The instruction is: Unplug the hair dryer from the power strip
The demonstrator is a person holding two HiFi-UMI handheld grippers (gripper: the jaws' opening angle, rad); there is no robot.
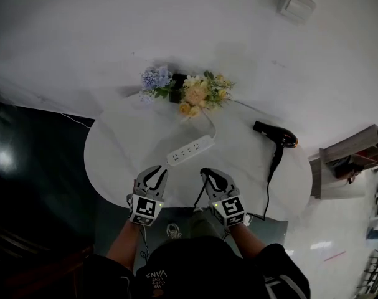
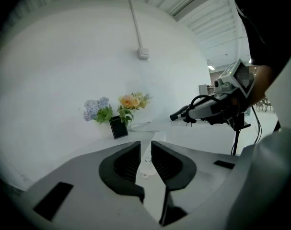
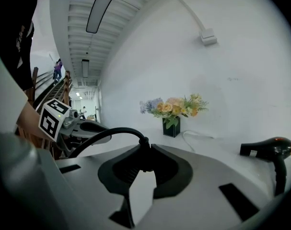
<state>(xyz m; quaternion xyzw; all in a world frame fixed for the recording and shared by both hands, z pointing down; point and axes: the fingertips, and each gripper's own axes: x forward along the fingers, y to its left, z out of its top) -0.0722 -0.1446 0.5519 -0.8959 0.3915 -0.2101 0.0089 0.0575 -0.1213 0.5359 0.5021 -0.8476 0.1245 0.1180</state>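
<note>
A white power strip (image 1: 190, 151) lies in the middle of the round white table (image 1: 120, 142). The black hair dryer (image 1: 276, 134) rests at the table's right side, and its black cord (image 1: 271, 173) trails toward the near edge. My right gripper (image 1: 208, 174) hovers near the strip's front, shut on the black plug (image 3: 145, 159), which is clear of the strip. The cord arcs away to the left from that plug. My left gripper (image 1: 154, 173) hangs just left of it, jaws a narrow gap apart (image 2: 145, 150) with nothing between them.
A bunch of flowers (image 1: 185, 89) in a black vase stands at the table's far edge, with the strip's white lead (image 1: 210, 128) running toward it. A wall box (image 1: 296, 5) sits high up. A shelf unit (image 1: 357, 154) stands right of the table, and dark floor lies to the left.
</note>
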